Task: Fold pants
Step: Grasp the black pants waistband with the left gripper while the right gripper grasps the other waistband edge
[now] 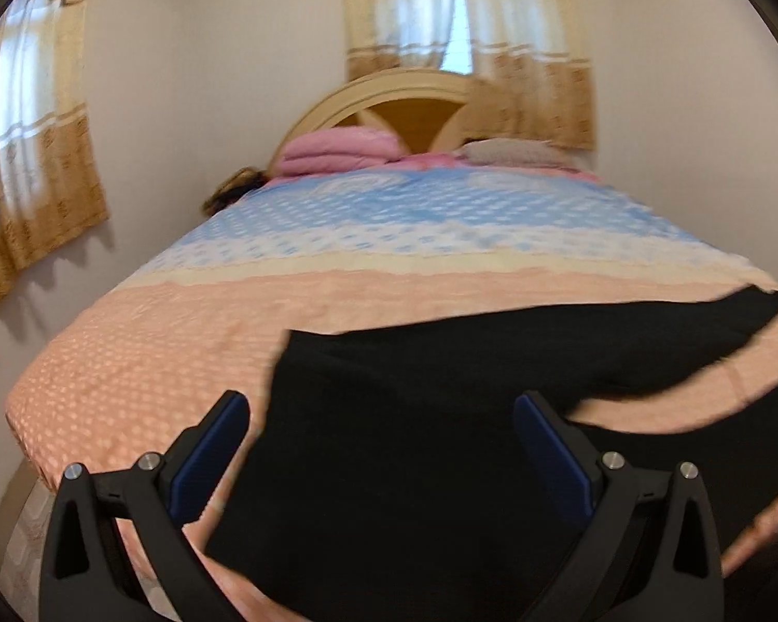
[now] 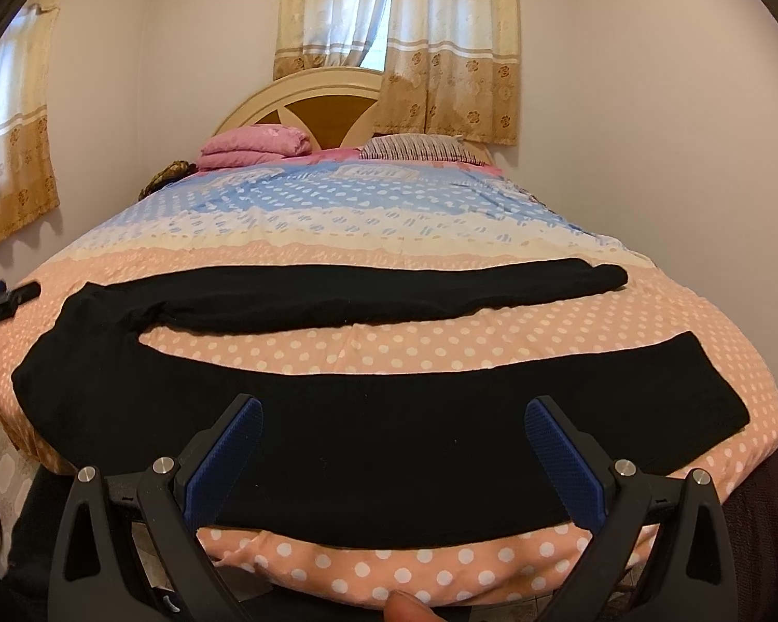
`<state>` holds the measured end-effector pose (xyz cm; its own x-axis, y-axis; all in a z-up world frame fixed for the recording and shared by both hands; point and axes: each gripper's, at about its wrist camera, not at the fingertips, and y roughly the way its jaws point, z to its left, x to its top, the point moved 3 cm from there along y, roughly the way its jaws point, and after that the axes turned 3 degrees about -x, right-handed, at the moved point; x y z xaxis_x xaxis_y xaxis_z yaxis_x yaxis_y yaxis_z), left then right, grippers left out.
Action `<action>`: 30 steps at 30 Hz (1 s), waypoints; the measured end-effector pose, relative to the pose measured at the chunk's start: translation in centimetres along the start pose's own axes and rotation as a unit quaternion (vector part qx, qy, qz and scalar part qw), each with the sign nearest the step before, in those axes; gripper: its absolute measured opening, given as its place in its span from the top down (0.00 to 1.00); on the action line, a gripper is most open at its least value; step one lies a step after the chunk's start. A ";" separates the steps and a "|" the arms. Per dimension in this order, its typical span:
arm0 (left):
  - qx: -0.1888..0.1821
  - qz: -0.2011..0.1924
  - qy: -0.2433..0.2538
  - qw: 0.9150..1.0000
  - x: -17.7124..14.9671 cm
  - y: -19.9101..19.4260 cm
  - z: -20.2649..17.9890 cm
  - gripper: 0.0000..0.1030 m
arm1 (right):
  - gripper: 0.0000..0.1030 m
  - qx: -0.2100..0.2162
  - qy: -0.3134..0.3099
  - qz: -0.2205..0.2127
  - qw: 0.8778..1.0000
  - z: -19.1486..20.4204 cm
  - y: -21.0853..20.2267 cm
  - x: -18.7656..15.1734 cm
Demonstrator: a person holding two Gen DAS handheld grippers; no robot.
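Black pants (image 2: pixel 337 430) are lying spread flat across the near end of a bed (image 2: pixel 544 326), on a peach polka-dot bedspread (image 2: pixel 368 352) that is turning cream and then blue toward the headboard (image 2: pixel 306 98). Waist end is sitting at the left of the right wrist view; both legs are running out to the right. The near leg is lying along the bed's front edge, the far leg (image 2: pixel 389 293) is lying beyond it, and a strip of bedspread is showing between the two.

Right tongs (image 2: pixel 394 456) are standing wide apart, blue pads (image 2: pixel 563 458) facing each other, hovering over the near leg at the bed's edge. Nothing is being gripped between them. A fingertip (image 2: pixel 404 606) is showing at the bottom edge of this view.

Left tongs (image 1: pixel 384 451) are likewise standing wide apart, positioned over the waist end of the pants (image 1: pixel 415 440), with the dark cloth filling the gap between the fingers; whether the pads are touching the cloth I cannot tell, as this view is motion-blurred. In the right wrist view, the left tongs are just entering at the far left edge, beside the waistband.

At the head of the bed, a folded pink blanket (image 2: pixel 256 147) and a striped pillow (image 2: pixel 420 147) are resting against the headboard. Beige curtains (image 2: pixel 441 46) are hanging over the window behind.
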<state>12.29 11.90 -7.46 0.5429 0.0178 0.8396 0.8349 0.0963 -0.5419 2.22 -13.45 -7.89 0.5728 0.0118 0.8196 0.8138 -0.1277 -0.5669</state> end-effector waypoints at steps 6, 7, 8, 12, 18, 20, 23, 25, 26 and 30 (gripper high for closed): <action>-0.005 0.056 -0.013 0.998 1.8 7.9 5.5 0.10 | 0.02 -0.002 -0.011 0.016 1.000 -1.2 2.4 -0.4; -0.002 0.073 -0.009 0.997 2.0 9.7 5.8 0.15 | 0.03 -0.005 -0.011 0.017 1.000 -1.6 2.8 -0.2; -0.002 0.087 -0.010 0.996 2.1 11.0 6.1 0.19 | 0.09 -0.007 -0.008 0.019 1.000 -2.1 3.2 0.1; -0.012 0.124 -0.010 0.992 2.3 14.8 6.3 0.37 | 0.21 -0.006 0.009 0.036 0.999 -4.4 5.1 1.9; -0.054 0.172 -0.042 0.983 1.5 18.4 7.3 0.51 | 0.32 -0.020 0.019 0.044 0.999 -7.8 8.2 4.9; -0.069 0.182 -0.045 0.980 1.1 19.0 7.4 0.55 | 0.38 -0.028 0.028 0.052 0.998 -9.2 9.4 5.6; -0.082 0.183 -0.041 0.979 0.8 19.0 7.2 0.56 | 0.43 -0.039 0.051 0.066 0.996 -11.8 11.3 6.7; -0.090 0.186 -0.039 0.978 1.1 19.1 7.2 0.62 | 0.46 -0.048 0.071 0.076 0.993 -14.0 12.6 7.4; -0.094 0.187 -0.040 0.977 1.3 19.4 7.4 0.63 | 0.51 -0.056 0.075 0.080 0.992 -14.7 13.1 7.7; -0.129 0.189 -0.041 0.973 2.1 19.8 7.1 0.83 | 0.54 -0.093 0.097 0.098 0.986 -19.0 15.3 9.2</action>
<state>29.32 20.92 -16.15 0.8148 0.0840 0.5736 0.5784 -0.1855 -0.7944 18.09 -34.13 -7.48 0.6730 -0.2192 0.7064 0.6469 -0.2887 -0.7058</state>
